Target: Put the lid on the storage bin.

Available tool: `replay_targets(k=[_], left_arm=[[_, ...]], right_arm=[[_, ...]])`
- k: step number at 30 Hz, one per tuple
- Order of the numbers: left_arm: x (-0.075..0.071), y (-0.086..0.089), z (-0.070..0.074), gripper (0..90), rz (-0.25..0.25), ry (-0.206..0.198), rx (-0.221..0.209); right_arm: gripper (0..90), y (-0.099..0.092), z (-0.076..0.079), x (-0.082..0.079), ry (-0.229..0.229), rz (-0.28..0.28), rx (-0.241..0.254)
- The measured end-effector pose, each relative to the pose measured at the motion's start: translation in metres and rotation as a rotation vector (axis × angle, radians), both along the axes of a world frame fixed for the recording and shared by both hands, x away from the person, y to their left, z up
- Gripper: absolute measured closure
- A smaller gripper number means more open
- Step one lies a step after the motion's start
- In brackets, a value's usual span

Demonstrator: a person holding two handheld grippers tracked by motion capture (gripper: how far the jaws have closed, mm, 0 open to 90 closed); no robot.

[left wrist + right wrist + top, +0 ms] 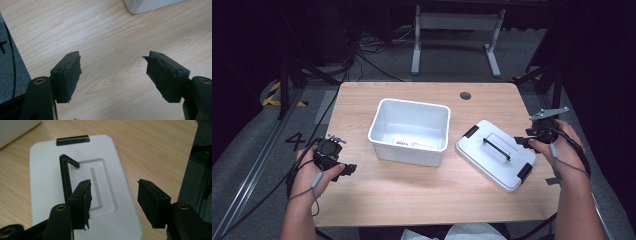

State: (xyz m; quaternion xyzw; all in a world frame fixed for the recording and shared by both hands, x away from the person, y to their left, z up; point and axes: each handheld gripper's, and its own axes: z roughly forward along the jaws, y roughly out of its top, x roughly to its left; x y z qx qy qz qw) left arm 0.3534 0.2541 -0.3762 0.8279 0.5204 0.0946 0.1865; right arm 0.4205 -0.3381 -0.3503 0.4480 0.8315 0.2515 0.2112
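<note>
Nearest me, the left hand-held gripper sits low at the bench's left front edge; its two black blocky jaws stand wide apart over bare wood, nothing between them. In the left gripper view the pads look matte and slightly frayed at the edges, and the bench surface is pale laminate with a light oak-like grain.

On my right, the right hand-held gripper hovers at the outer end of the lid, jaws spread, gripping nothing. The lid lies flat on the bench, right of centre and turned askew. It is white smooth plastic, a rectangle with clipped corners, with a recessed panel in its top. A thin black bar handle runs along its middle, and a black clip sits at the far end as the right gripper view shows it.

Further in, just left of the lid but apart from it, the tub stands upright and uncovered: white plastic, rectangular, rounded rim, a label on its floor.

At the far edge, a dark round grommet is set in the wood.
</note>
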Motion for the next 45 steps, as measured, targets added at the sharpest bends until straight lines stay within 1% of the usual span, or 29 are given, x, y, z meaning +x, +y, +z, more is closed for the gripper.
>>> replay_targets(k=[1,2,4,6,8,9,10,11,12,15,16,17,18,19,20,22,23,26,27,28,30,33,35,37,38,39,41,43,45], left_arm=[[0.0,0.0,0.0,28.2,-0.005,-0.004,-0.001],[0.001,0.0,-0.001,28.2,-0.001,-0.004,-0.001],[0.003,-0.001,-0.004,27.6,-0.019,-0.001,0.003],[0.005,-0.003,-0.007,27.3,-0.04,-0.001,-0.001],[0.006,-0.003,-0.006,27.1,-0.05,-0.007,-0.008],[0.006,-0.003,-0.006,27.1,-0.051,-0.006,-0.017],[0.006,-0.003,-0.004,27.2,-0.056,-0.009,-0.015],[0.006,-0.003,-0.001,27.2,-0.05,-0.014,-0.025],[0.006,-0.003,-0.001,27.2,-0.05,-0.014,-0.025],[0.007,-0.002,-0.001,27.2,-0.054,-0.017,-0.02],[0.008,-0.002,-0.001,27.2,-0.059,-0.012,-0.018],[0.009,-0.001,-0.002,27.2,-0.058,-0.006,-0.017],[0.01,0.0,-0.004,27.2,-0.054,0.005,-0.01],[0.012,0.001,-0.005,27.2,-0.05,0.008,0.005],[0.012,0.002,-0.005,27.2,-0.04,0.019,0.015],[0.015,0.004,-0.006,27.2,-0.033,0.013,0.033],[0.017,0.006,-0.005,27.2,-0.035,0.015,0.031],[0.02,0.009,-0.003,27.2,-0.03,-0.002,0.015],[0.02,0.009,-0.004,27.2,-0.032,-0.001,0.013],[0.021,0.009,-0.004,27.2,-0.036,0.003,0.011],[0.022,0.01,-0.005,27.2,-0.033,0.004,0.009],[0.024,0.014,-0.004,27.2,-0.024,-0.004,0.012],[0.024,0.017,-0.003,27.2,-0.018,-0.01,0.006],[0.023,0.019,-0.002,27.2,-0.015,-0.015,0.007],[0.023,0.021,-0.002,27.2,-0.012,-0.016,0.009],[0.023,0.021,-0.001,27.2,-0.007,-0.015,0.004],[0.022,0.023,-0.001,27.2,-0.003,-0.022,0.0],[0.021,0.023,-0.001,27.2,-0.003,-0.019,-0.003],[0.02,0.025,-0.001,27.2,-0.012,-0.017,0.006]], right_arm=[[46.0,0.001,0.004,-0.002,-0.025,0.003,0.009],[46.0,0.002,0.006,-0.003,-0.034,0.005,0.017],[46.4,0.003,0.008,-0.005,-0.04,0.007,0.027],[46.6,0.005,0.01,-0.006,-0.051,0.005,0.024],[46.6,0.011,0.009,-0.004,-0.043,0.017,0.028],[46.6,0.011,0.009,-0.004,-0.043,0.017,0.028],[46.9,0.013,0.009,-0.004,-0.048,0.024,0.029],[47.0,0.017,0.008,-0.003,-0.035,0.041,0.026],[47.0,0.017,0.008,-0.003,-0.035,0.041,0.026],[48.1,0.022,0.007,0.001,0.002,0.063,0.016],[48.1,0.026,0.007,0.005,0.033,0.081,-0.001],[48.1,0.026,0.007,0.005,0.033,0.081,-0.001],[48.2,0.029,0.007,0.006,0.048,0.093,-0.005],[48.0,0.032,0.007,0.008,0.075,0.105,-0.011],[48.0,0.035,0.007,0.009,0.097,0.11,-0.025],[48.7,0.041,0.007,0.011,0.127,0.128,-0.067],[49.1,0.043,0.007,0.012,0.139,0.135,-0.077],[49.4,0.048,0.01,0.017,0.198,0.142,-0.085],[50.3,0.051,0.012,0.02,0.218,0.143,-0.109],[50.3,0.051,0.012,0.02,0.218,0.143,-0.109],[50.6,0.058,0.013,0.022,0.241,0.156,-0.129],[51.0,0.068,0.011,0.025,0.273,0.174,-0.128],[51.0,0.075,0.007,0.028,0.309,0.185,-0.149],[50.9,0.082,0.002,0.033,0.338,0.2,-0.196],[50.9,0.082,0.002,0.033,0.338,0.2,-0.196],[50.9,0.084,0.002,0.035,0.347,0.203,-0.204],[50.7,0.09,0.001,0.04,0.358,0.21,-0.201],[50.6,0.095,-0.002,0.043,0.367,0.22,-0.208],[50.6,0.099,-0.006,0.045,0.386,0.227,-0.222]])
